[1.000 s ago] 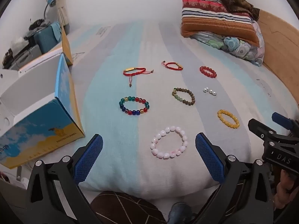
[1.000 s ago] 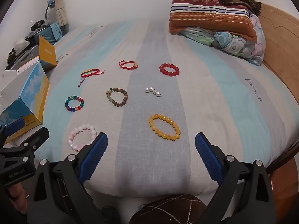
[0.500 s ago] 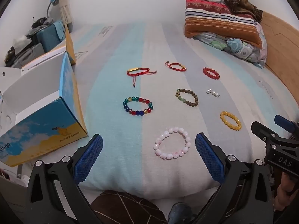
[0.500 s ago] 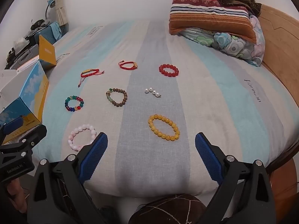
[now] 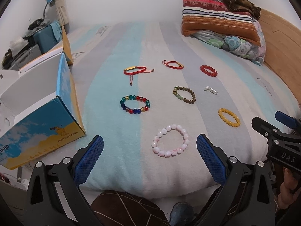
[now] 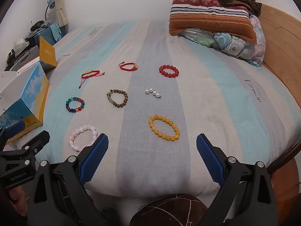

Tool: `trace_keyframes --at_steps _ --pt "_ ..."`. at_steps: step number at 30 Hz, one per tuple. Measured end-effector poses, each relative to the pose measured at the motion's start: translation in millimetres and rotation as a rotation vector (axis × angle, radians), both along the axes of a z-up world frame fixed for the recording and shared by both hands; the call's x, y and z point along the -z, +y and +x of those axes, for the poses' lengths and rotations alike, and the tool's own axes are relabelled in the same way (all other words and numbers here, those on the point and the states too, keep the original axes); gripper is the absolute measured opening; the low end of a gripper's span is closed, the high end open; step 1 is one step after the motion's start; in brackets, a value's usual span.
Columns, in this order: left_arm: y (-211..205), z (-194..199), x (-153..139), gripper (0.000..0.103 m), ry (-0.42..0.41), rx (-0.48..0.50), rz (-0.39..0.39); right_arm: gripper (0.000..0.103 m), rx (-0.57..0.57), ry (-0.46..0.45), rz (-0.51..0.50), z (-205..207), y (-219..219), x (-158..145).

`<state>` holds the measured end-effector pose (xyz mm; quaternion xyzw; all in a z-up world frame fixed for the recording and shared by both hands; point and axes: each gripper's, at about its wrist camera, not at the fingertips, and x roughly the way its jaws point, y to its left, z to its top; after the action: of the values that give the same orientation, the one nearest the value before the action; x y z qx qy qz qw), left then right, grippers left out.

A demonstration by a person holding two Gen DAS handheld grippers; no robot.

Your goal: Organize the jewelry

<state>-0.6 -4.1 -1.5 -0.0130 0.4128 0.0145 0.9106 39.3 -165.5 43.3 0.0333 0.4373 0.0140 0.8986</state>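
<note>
Low in each frame, both grippers' fingers are spread wide and empty: the left gripper (image 5: pixel 150 151) frames the pink bracelet (image 5: pixel 170 143), the right gripper (image 6: pixel 152 149) sits just below the yellow bracelet (image 6: pixel 164 127). Farther up the bed (image 5: pixel 116 86), other bracelets lie well apart, likely for single pickups; an open box (image 5: pixel 40 113) waits at left.

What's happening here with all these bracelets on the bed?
A person holds a gripper in each hand over a bed where jewelry is laid out. Both are open and empty. The left gripper faces a pink bracelet, the right gripper a yellow bracelet. An open box sits at the left. Nothing is picked up yet.
</note>
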Motion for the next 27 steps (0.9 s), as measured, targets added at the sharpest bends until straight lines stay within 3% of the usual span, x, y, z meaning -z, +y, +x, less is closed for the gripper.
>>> trace_keyframes --at_steps 27 --pt "0.1 0.7 -10.3 0.098 -0.023 -0.013 0.013 0.091 0.001 -0.024 -0.011 -1.3 -1.3 -7.0"
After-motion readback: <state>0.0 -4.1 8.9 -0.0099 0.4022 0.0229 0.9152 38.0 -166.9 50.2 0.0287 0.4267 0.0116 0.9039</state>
